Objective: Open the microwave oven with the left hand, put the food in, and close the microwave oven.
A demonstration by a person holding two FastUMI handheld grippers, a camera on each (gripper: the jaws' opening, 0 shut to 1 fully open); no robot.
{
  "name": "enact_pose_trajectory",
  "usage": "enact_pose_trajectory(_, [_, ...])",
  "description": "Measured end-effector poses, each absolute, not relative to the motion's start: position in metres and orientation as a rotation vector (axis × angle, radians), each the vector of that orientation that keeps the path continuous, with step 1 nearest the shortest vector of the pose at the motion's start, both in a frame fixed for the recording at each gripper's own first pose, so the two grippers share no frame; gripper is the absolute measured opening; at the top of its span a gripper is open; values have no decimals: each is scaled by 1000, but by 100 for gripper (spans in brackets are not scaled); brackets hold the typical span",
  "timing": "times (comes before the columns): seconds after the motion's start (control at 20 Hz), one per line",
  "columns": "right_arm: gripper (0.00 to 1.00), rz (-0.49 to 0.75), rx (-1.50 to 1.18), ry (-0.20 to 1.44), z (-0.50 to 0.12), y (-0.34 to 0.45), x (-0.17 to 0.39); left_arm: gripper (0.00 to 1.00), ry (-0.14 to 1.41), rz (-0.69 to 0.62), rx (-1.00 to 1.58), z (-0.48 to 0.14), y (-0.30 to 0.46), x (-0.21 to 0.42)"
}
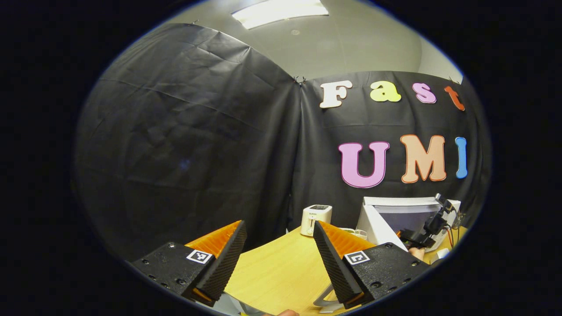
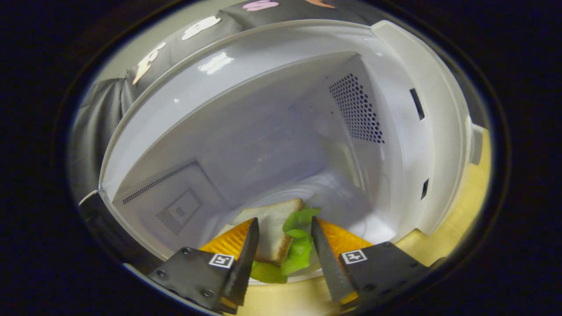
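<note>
Right gripper (image 2: 284,250) sat low-centre, fingers apart around the sandwich (image 2: 274,235), probably dropping it inside the microwave (image 2: 307,109). Left gripper (image 1: 279,254) waited spread wide, empty.

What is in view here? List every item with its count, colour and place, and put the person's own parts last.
microwave: 1, white, on the table, door open; also in the left gripper view
sandwich: 1, pale bread with green lettuce, on the microwave floor between the right jaws, which stand apart from it
toaster: 1, white, at the far table edge by the cloth wall
table: 1, light wood, under everything
ceiling light: 1, white, overhead
left gripper: 1, jaws wide apart, holding nothing, above the table
right gripper: 1, jaws apart, at the microwave mouth; seen from the left gripper view in front of the microwave
</note>
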State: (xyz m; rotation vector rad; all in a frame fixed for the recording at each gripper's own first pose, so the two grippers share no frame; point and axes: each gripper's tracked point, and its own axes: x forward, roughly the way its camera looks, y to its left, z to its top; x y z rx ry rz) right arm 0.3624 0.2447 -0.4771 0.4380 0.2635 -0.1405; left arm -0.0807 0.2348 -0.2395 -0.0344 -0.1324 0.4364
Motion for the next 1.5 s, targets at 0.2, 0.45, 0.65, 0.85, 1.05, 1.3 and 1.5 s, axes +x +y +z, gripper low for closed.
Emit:
enact_pose_trajectory(0.2, [88, -148, 364, 239, -471, 235, 360, 94, -123, 432, -33, -242, 234, -79])
enact_pose_trajectory(0.45, [99, -92, 334, 236, -441, 237, 341, 94, -111, 446, -25, -245, 239, -77])
enact_pose_trajectory(0.65, [92, 7, 281, 263, -416, 232, 305, 94, -97, 420, -37, -250, 231, -75])
enact_pose_trajectory(0.85, [100, 82, 182, 248, -395, 215, 257, 89, -94, 391, -49, -249, 221, -68])
enact_pose_trajectory(1.05, [92, 168, 172, 196, -361, 198, 215, 89, -80, 369, -54, -254, 216, -67])
enact_pose_trajectory(1.3, [91, 194, 158, 90, -297, 150, 183, 94, -76, 368, -65, -257, 213, -64])
enact_pose_trajectory(1.5, [91, 151, 165, 38, -249, 96, 170, 94, -62, 383, -62, -262, 211, -62])
